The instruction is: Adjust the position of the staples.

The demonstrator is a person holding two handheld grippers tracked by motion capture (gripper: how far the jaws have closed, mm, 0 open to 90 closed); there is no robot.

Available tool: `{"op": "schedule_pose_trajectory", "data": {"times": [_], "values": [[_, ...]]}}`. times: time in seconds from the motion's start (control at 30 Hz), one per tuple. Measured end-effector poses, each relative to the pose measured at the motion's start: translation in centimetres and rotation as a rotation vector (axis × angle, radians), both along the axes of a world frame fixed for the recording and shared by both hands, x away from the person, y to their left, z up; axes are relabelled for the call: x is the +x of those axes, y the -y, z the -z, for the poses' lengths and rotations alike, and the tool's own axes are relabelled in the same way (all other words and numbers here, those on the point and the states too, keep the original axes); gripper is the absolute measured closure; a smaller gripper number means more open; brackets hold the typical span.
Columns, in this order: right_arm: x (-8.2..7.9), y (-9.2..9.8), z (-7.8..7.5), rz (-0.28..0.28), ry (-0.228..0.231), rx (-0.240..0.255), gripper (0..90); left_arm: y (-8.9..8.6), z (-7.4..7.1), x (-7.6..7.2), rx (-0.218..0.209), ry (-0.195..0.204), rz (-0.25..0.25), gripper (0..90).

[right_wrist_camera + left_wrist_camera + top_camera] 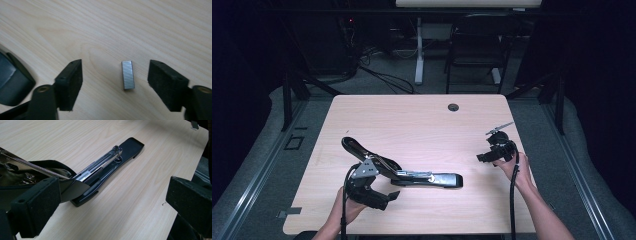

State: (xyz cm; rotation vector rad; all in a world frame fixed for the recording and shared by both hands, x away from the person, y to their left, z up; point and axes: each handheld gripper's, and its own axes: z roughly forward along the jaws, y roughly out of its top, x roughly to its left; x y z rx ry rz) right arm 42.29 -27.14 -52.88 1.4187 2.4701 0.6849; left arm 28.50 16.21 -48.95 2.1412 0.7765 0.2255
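A long black stapler [432, 179] lies opened near the table's front, its base flat and its top arm [357, 147] swung up and back to the left. My left gripper [384, 197] sits just in front of it; in the left gripper view its jaws [111, 192] stand wide apart, with the stapler's chrome magazine [100, 168] beyond the left one. My right gripper [486, 157] is low over the table at the right. A small silver strip of staples [128, 75] lies flat between its open jaws [115, 67], nearer the right pad, touching neither.
A round cable hole [453, 107] sits near the wooden table's [412, 120] far edge. The table's right edge is close beside my right hand. A dark rounded end of the stapler [10, 80] shows left of the right gripper's jaws. A chair [477, 45] stands behind the table.
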Motion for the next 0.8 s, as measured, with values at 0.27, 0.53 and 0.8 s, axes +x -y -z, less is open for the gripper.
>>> {"op": "schedule_pose_trajectory", "data": {"times": [0.27, 0.53, 0.8], "values": [[0.9, 0.4, 0.8, 0.017, -0.045, -0.035, 58.8, 0.2, 0.2, 0.1, 0.009, -0.003, 0.008, 0.0], [0.8, 0.3, 1.4, 0.011, -0.051, -0.049, 70.3, 0.1, 0.1, 0.2, -0.002, 0.01, 0.004, 0.1], [0.8, 0.4, 1.5, 0.02, -0.041, -0.06, 71.0, 0.3, 0.2, 0.1, 0.006, 0.014, 0.015, 0.2]]}}
